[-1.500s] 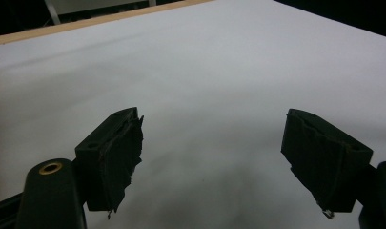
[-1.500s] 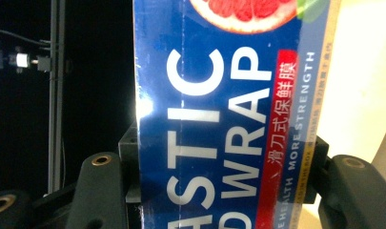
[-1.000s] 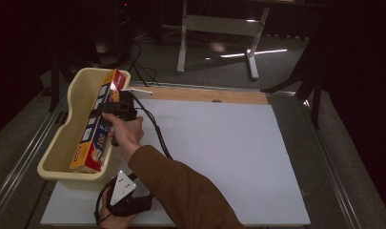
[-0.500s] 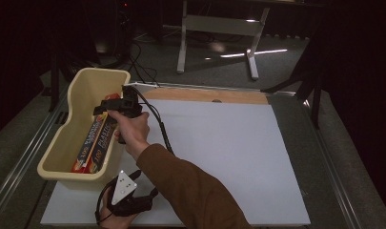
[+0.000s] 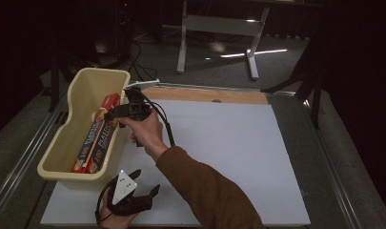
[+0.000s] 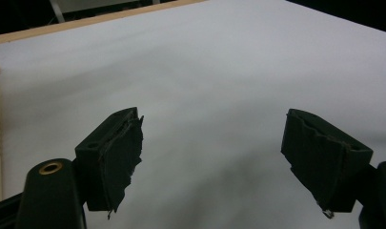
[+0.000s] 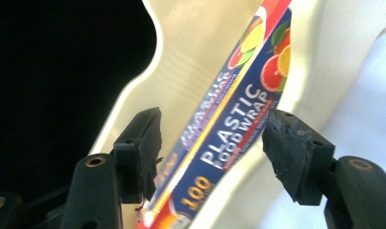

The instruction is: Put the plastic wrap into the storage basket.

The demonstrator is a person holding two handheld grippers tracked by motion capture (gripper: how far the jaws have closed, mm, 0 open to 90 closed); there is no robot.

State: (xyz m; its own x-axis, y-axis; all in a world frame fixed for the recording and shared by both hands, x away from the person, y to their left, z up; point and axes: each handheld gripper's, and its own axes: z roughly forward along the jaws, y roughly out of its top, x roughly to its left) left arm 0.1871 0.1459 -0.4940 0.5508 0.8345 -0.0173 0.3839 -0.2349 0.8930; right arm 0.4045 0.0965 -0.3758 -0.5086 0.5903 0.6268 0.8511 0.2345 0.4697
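Right gripper view: plastic wrap box [image 7: 228, 129] lies between parted fingers [image 7: 298, 152] (untouched).

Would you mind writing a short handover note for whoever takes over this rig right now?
Right gripper: open above the cream tub, its jaws either side of the plastic wrap box without clamping it.
Left gripper: open, holding nothing, low over the white table sheet at the near edge.
Box: inside the tub, lying lengthwise against the wall nearer the sheet, far end propped near the rim.
Done: box appears placed and released.
Left: lift the right gripper clear; possibly nudge the box flatter.
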